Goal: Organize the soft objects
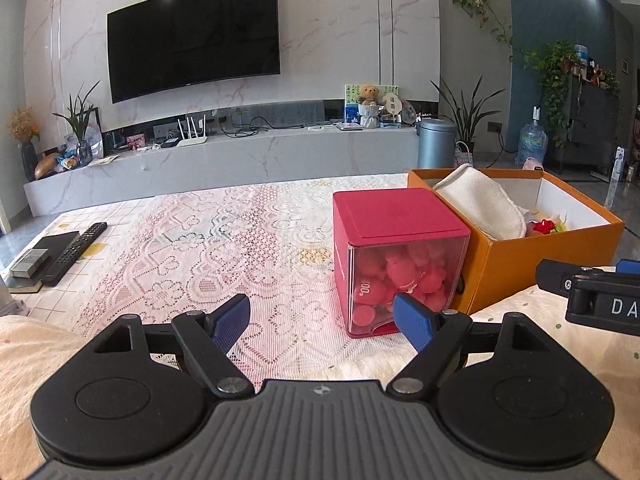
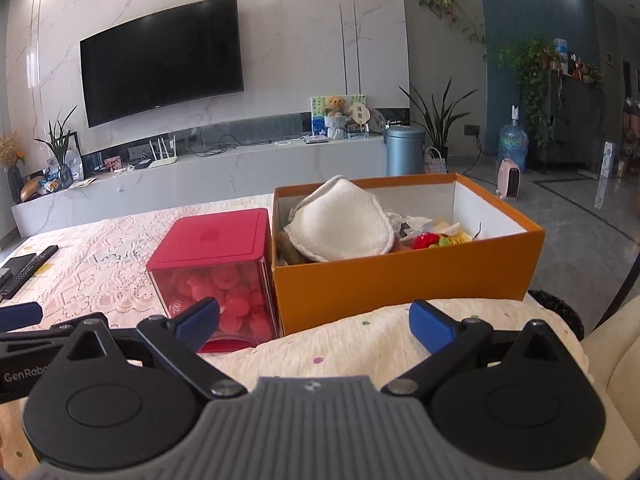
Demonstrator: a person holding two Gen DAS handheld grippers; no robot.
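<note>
While I hold both grippers (left (image 1: 322, 322), right (image 2: 316, 322)) wide apart and empty | white quilted cloth (image 2: 344, 226) lies inside open orange cardboard box (image 2: 400, 280), right of lidded red plastic cube (image 2: 218, 240) | stage unclear: sorting pending or finished.

- An orange cardboard box (image 2: 404, 280), open at the top with white inner walls, stands on the lace-covered table, its long side facing the right wrist camera.
- A white fleecy cloth (image 2: 344, 226), rounded with a stitched edge, lies crumpled in the box's left part and rises above the rim.
- A small red soft item (image 2: 425, 241) lies in the box to the right of the cloth, among yellow and green bits too small to tell.
- A red cube container (image 1: 400, 260) with a closed red lid and clear walls stands just beside the box's left end, full of pink rounded soft pieces (image 2: 236, 300).
</note>
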